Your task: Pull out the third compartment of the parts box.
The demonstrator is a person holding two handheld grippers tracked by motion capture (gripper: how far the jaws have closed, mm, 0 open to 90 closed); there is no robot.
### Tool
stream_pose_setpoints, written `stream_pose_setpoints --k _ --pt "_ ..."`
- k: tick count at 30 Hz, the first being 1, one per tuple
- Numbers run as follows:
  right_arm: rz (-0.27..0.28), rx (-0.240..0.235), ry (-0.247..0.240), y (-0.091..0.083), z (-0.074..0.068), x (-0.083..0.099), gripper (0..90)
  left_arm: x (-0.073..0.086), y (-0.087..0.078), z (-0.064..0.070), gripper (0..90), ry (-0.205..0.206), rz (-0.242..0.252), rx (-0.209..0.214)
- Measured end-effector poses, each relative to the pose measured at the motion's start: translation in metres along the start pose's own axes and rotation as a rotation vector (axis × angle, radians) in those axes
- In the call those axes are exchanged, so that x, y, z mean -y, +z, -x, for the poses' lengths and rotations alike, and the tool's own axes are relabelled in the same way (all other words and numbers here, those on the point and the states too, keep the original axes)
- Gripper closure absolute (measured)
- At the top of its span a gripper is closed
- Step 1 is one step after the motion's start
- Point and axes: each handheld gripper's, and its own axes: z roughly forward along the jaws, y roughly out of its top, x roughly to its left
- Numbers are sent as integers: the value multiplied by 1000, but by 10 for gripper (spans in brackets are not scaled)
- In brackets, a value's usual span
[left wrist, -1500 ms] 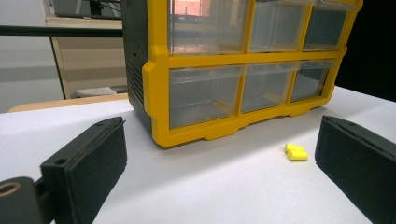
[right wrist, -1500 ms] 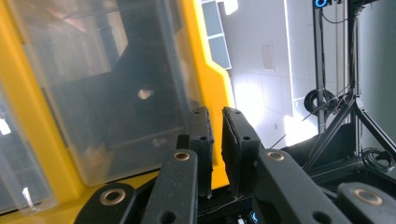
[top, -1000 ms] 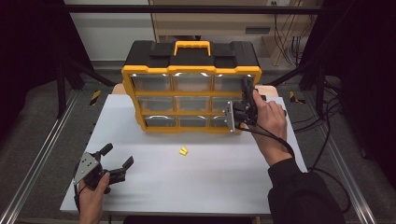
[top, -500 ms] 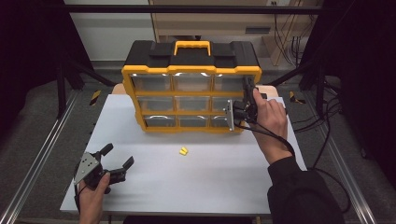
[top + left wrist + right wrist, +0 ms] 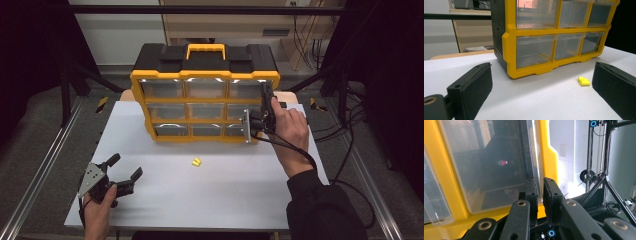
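Observation:
A yellow-and-black organizer [image 5: 205, 80] with clear drawers stands upright at the back of the white table [image 5: 225, 200]. My right gripper [image 5: 257, 118], turned on its side, is at the organizer's right column. In the right gripper view its jaws [image 5: 540, 181] are pressed onto the thin clear edge of a drawer front [image 5: 499, 157] beside the yellow frame [image 5: 546, 150]. A small yellow piece [image 5: 196, 162] lies on the table in front of the organizer. My left gripper [image 5: 126, 166] rests open at the front left; between its jaws [image 5: 543, 67] I see the organizer [image 5: 510, 45] and the yellow piece [image 5: 583, 81].
Metal rails run along both sides of the table [image 5: 45, 170]. Cables trail off the right edge [image 5: 350, 145]. A wooden cabinet [image 5: 225, 20] stands behind the organizer. Bare table surface lies between the two grippers.

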Motion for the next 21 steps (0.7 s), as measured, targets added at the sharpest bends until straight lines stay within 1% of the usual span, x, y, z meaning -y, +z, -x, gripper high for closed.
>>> stream_pose_setpoints --k 10,21 --pt "9 -2 3 -11 4 0 824 0 0 0 29 0 0 -2" --pt "13 0 14 -27 7 0 822 0 -1 0 28 1 0 -2"
